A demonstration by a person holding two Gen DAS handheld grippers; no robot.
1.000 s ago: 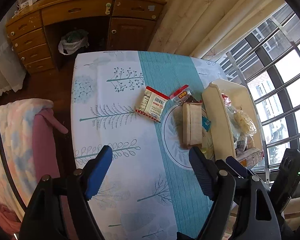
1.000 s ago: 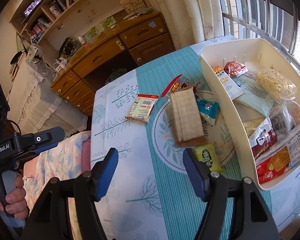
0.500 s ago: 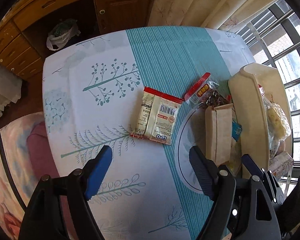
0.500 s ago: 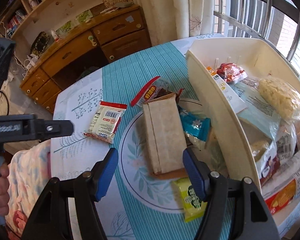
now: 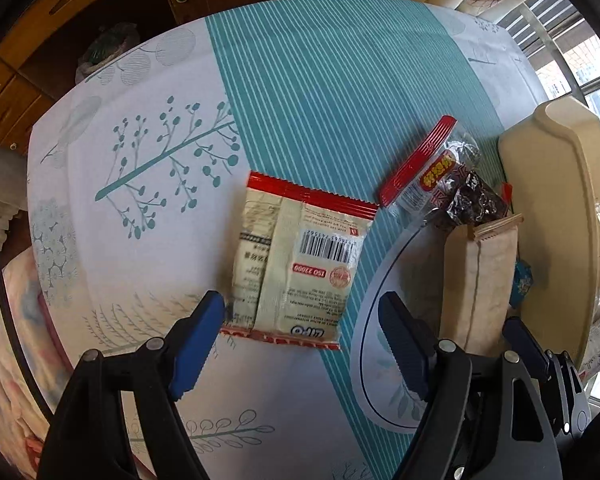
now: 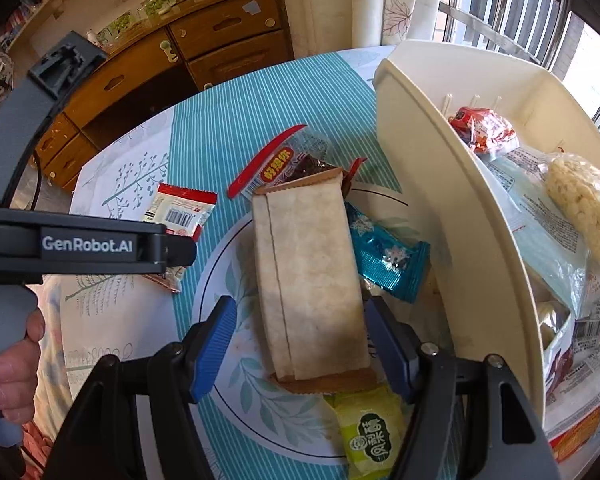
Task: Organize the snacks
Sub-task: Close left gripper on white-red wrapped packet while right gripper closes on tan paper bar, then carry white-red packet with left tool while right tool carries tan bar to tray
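A cream packet with red ends (image 5: pixel 300 264) lies flat on the tablecloth. My left gripper (image 5: pixel 300 312) points down over its near end, open, with one pad on either side. A long brown paper packet (image 6: pixel 308 276) lies on the printed circle. My right gripper (image 6: pixel 300 316) straddles its near half, open, the right pad close to the packet's edge. Beside the brown packet are a teal packet (image 6: pixel 384 256), a green packet (image 6: pixel 368 432) and a red-edged clear bag of dark snacks (image 6: pixel 284 164). The cream bin (image 6: pixel 440 184) at the right holds several snack bags.
A wooden desk with drawers (image 6: pixel 204 52) stands beyond the table's far edge. Curtains and a barred window (image 6: pixel 512 8) are at the far right. A hand (image 6: pixel 12 360) grips the left tool's handle at the left. Pink bedding (image 5: pixel 4 320) lies past the table's left edge.
Both grippers have sunk toward the table and come forward. The left now sits over the red-and-cream packet, the right over the brown packet. Neither gripper's opening has changed.
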